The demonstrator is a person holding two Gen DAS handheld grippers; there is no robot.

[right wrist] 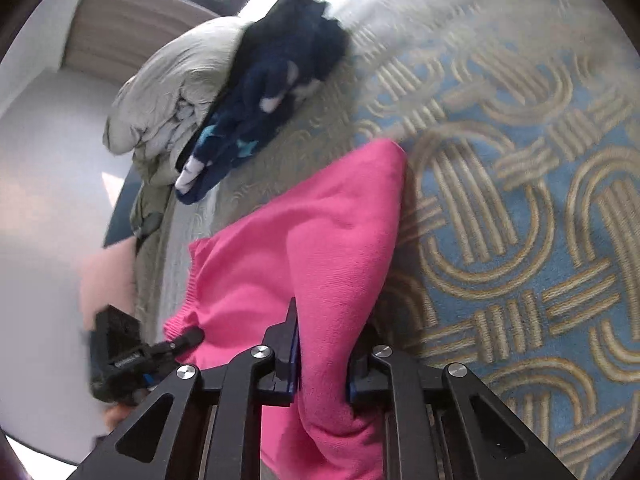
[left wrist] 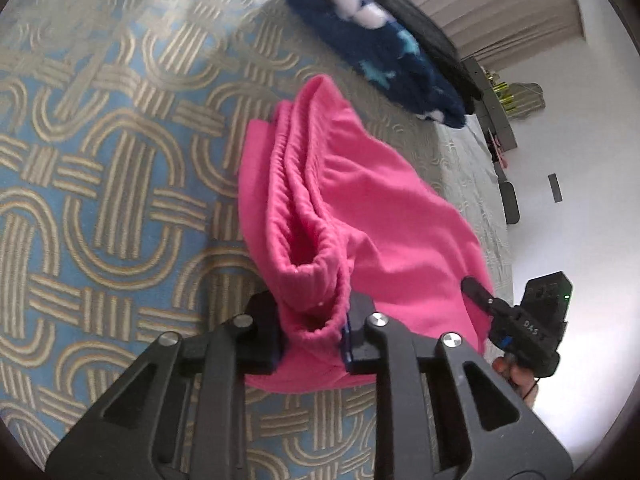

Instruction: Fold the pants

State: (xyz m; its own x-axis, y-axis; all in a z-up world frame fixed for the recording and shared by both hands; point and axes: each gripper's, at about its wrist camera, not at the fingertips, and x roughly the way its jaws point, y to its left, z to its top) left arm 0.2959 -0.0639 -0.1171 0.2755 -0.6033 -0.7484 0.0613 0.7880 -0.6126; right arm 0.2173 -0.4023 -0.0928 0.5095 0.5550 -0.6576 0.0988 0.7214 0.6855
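- The bright pink knitted-fleece pants (left wrist: pixel 360 216) hang bunched above the bed's blue bedspread with beige woven-loop pattern (left wrist: pixel 112 184), carried between both tools.
- The left hand-held gripper (left wrist: pixel 314 340) is clenched on the gathered elastic waistband, with pink cloth filling the gap between its fingers.
- The right hand-held gripper (right wrist: pixel 322 376) is clamped on a thick fold of the same pants (right wrist: pixel 320 240); in its view the cloth drapes away toward the bedspread (right wrist: pixel 520 240).
- The step in hand looks like carrying the half-folded garment to lay it flat.
- To do it well, keep both grips closed and level, pull them slightly apart so the cloth is taut, then lower the far edge first so layers settle without creasing.
- Keep clear of the dark navy fleece garment with white patches (left wrist: pixel 380 48) lying further up the bed.
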